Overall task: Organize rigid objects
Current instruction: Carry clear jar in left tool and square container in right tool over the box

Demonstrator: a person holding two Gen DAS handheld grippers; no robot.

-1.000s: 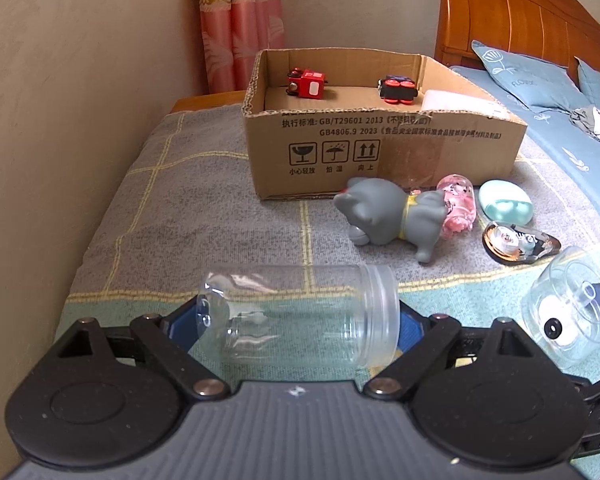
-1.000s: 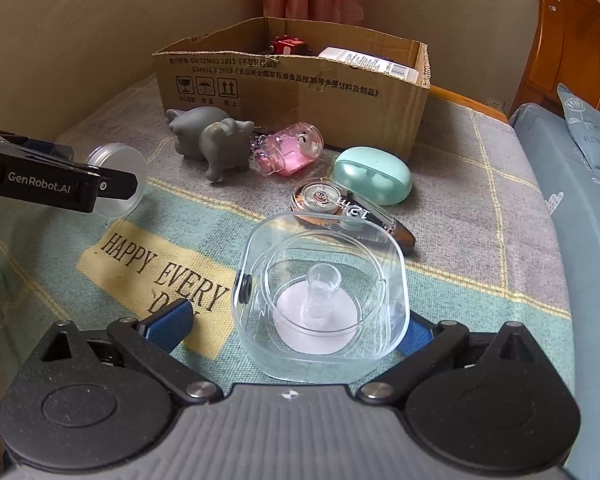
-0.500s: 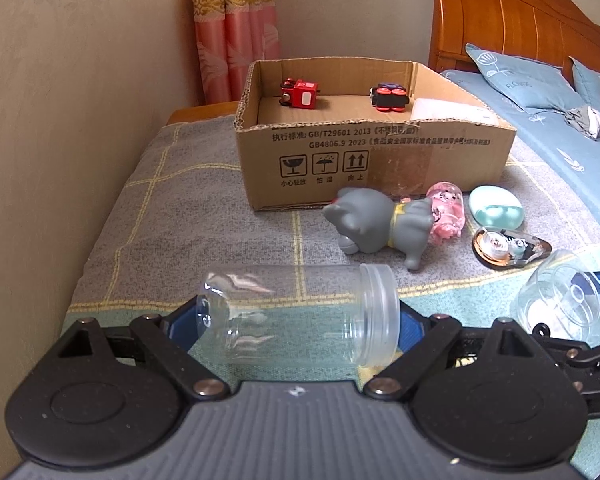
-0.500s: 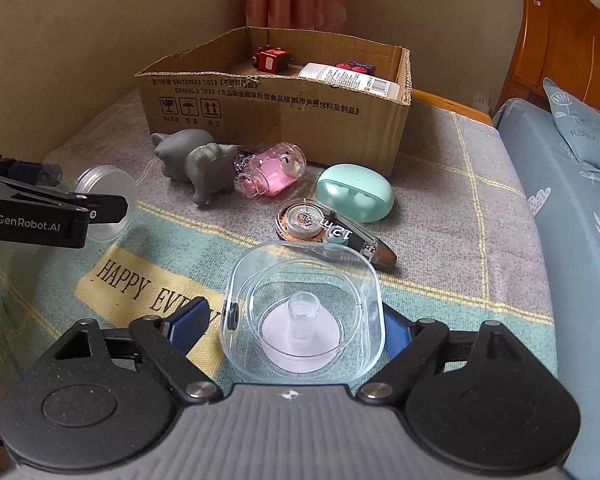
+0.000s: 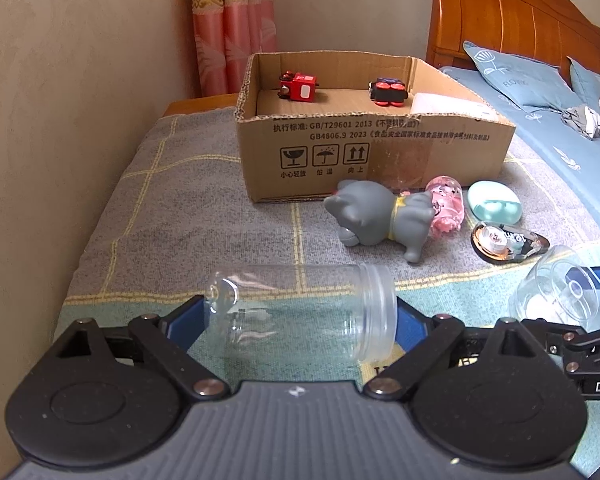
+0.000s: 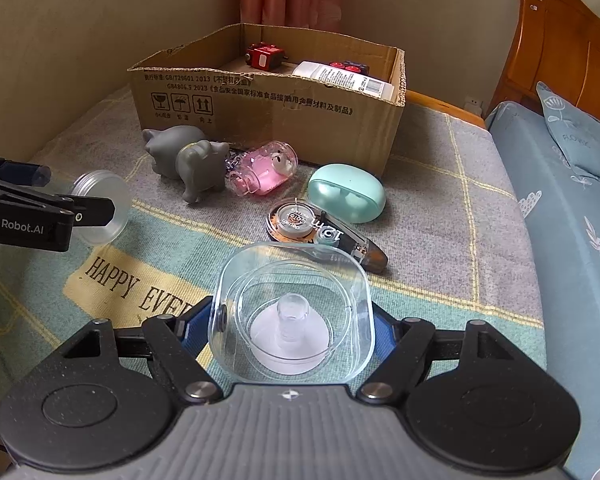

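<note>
A clear plastic jar (image 5: 300, 308) lies crosswise between the pads of my left gripper (image 5: 300, 314), one pad on its base and one on its mouth. The jaws are opening slightly but still touch both ends. In the right wrist view the jar's (image 6: 108, 188) round end shows behind one of that gripper's fingers (image 6: 60, 216). My right gripper (image 6: 292, 330) is closing on a clear square container (image 6: 292, 280) with a spindle inside, and both blue pads meet its sides. The same container (image 5: 556, 292) shows at the right edge of the left wrist view. An open cardboard box (image 5: 380, 148) stands beyond.
The box holds a red toy car (image 5: 298, 86), a dark toy with red wheels (image 5: 388, 90) and a white tube (image 5: 448, 106). In front lie a grey toy animal (image 5: 376, 216), a pink bottle charm (image 5: 446, 208), a mint case (image 5: 494, 208) and a correction tape (image 5: 508, 240). Wall left, bed right.
The right gripper's jaws have narrowed around the clear container, and the left pad now touches its side. The left gripper and its jar look the same.
</note>
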